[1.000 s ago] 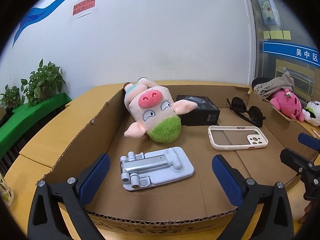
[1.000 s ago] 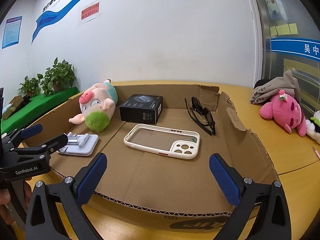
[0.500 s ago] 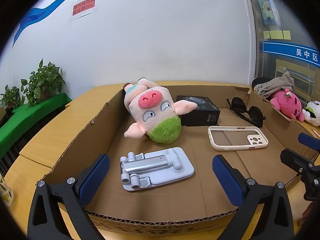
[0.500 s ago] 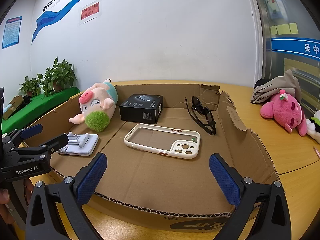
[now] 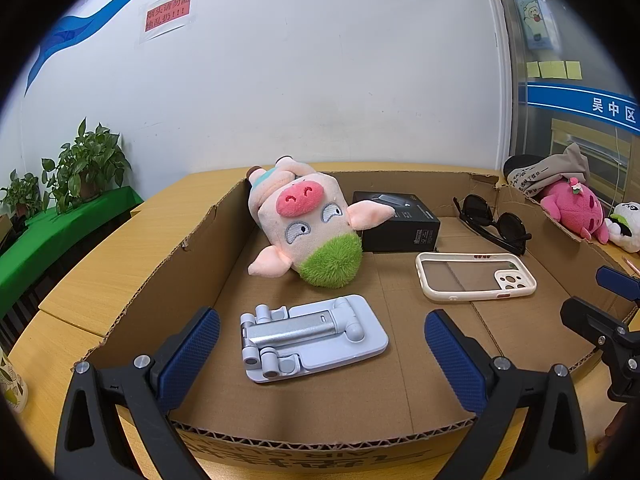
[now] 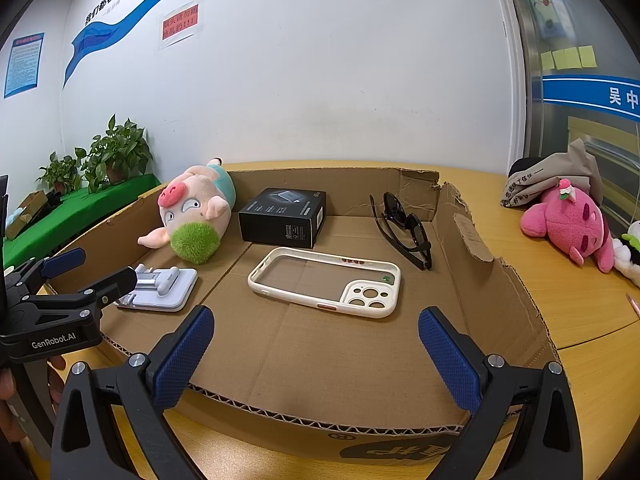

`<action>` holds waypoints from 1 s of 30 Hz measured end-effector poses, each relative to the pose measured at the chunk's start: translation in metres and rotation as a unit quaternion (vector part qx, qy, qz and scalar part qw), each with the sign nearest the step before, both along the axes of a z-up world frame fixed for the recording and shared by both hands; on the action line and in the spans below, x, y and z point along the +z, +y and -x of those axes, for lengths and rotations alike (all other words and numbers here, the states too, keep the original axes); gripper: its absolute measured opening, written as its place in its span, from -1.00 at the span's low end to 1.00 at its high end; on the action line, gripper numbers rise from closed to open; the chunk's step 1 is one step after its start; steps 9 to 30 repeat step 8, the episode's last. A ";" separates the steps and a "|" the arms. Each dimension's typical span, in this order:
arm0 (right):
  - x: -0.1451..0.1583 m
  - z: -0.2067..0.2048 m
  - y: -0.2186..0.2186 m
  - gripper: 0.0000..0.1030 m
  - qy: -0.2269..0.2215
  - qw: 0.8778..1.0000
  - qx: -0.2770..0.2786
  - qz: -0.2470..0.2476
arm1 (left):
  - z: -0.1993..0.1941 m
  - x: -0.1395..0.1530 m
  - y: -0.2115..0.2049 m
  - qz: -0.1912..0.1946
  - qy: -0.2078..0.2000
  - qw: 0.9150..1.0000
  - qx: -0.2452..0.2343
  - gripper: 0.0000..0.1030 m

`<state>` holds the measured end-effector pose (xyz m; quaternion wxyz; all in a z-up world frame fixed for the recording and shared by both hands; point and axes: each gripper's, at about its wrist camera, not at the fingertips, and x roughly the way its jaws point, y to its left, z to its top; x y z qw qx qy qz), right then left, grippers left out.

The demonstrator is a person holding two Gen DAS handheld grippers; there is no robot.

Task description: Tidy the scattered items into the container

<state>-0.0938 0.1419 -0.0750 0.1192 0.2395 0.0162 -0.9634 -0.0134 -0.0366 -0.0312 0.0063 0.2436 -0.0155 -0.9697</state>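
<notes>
A shallow cardboard box [image 5: 320, 436] [image 6: 472, 236] lies on the wooden table. Inside it are a pink pig plush with a green tuft [image 5: 308, 224] [image 6: 192, 212], a black carton [image 5: 404, 220] [image 6: 284, 214], black sunglasses [image 5: 492, 224] [image 6: 404, 224], a cream phone case [image 5: 474, 276] [image 6: 326, 280] and a folded white phone stand [image 5: 308, 336] [image 6: 160, 288]. My left gripper [image 5: 322, 344] is open and empty over the box's near edge, in front of the stand. My right gripper [image 6: 316, 344] is open and empty at the near edge, in front of the phone case.
On the table right of the box lie a pink plush [image 6: 568, 224] [image 5: 572, 208], a grey cloth bag [image 6: 560, 180] and a white plush [image 5: 626, 226]. Potted plants [image 6: 112, 156] stand on a green ledge at the left. A white wall is behind.
</notes>
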 end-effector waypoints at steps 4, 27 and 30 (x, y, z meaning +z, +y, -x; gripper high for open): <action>0.000 0.000 0.000 0.99 0.000 1.000 0.000 0.000 | 0.001 0.001 0.000 0.000 0.002 1.000 -0.001 0.98; 0.001 -0.001 -0.001 0.99 0.002 1.000 -0.002 0.000 | 0.001 0.002 0.001 0.001 0.003 1.000 -0.001 0.98; 0.001 -0.001 -0.001 0.99 0.002 1.000 -0.002 0.000 | 0.001 0.002 0.001 0.001 0.003 1.000 -0.001 0.98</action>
